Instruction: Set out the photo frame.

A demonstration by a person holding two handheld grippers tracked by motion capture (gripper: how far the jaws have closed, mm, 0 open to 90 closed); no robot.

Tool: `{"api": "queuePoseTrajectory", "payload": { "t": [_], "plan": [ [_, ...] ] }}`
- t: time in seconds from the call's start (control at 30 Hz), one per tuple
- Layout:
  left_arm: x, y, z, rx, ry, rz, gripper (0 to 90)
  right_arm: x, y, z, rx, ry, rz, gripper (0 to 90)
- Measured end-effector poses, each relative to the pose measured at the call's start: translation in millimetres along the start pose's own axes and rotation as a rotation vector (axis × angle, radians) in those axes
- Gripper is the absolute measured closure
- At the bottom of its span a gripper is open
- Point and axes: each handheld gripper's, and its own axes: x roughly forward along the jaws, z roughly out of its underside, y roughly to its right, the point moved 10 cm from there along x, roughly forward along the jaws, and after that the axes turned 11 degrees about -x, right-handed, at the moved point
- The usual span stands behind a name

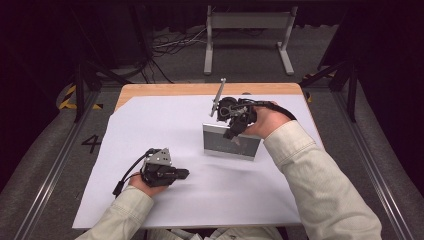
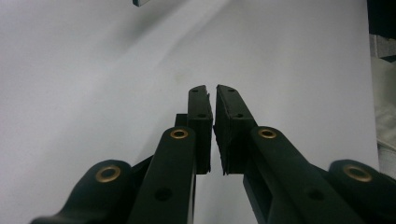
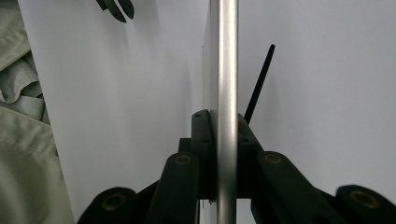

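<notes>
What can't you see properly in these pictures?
- Picture on the silver frame: too small and dim in the high view, and edge-on in the right gripper view.
- Foot of the frame: hidden in the right gripper view behind the right hand-held gripper, whose jaws clamp its rim.
- Black strut behind the frame: its lower end is hidden by the jaws.
- Left hand-held gripper: jaw tips too small in the high view.

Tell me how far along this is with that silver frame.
Done: the right tongs are shut on the top edge of the silver frame, held upright on the white sheet. In hand: holding it standing. Left: releasing it; whether its black prop supports it is unclear. The left tongs rest shut, empty.
</notes>
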Motion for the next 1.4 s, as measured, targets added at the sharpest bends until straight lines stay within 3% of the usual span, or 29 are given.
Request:
{"api": "queuePoseTrajectory", "payload": {
  "t": [0.13,0.53,0.77,1.0,1.4],
  "plan": [
    [0.8,-0.5,0.1,-0.001,-0.002,0.001,84.5,4.6,1.7,-0.9,-0.048,0.004,-0.014,83.0],
    [2.0,-0.4,-0.5,-0.002,-0.004,0.006,84.4,17.9,4.3,1.0,-0.095,-0.012,-0.034,83.0],
    [2.1,-0.8,-0.3,0.000,-0.006,0.007,84.3,25.2,2.3,0.4,-0.150,-0.026,-0.052,83.0],
    [1.6,-0.7,-0.3,-0.004,-0.004,0.007,84.3,31.9,1.7,1.4,-0.168,-0.042,-0.061,83.0],
    [1.5,-1.5,-0.2,-0.004,-0.004,0.004,84.3,40.7,5.8,5.5,-0.155,-0.045,-0.070,82.8]
  ]
}}
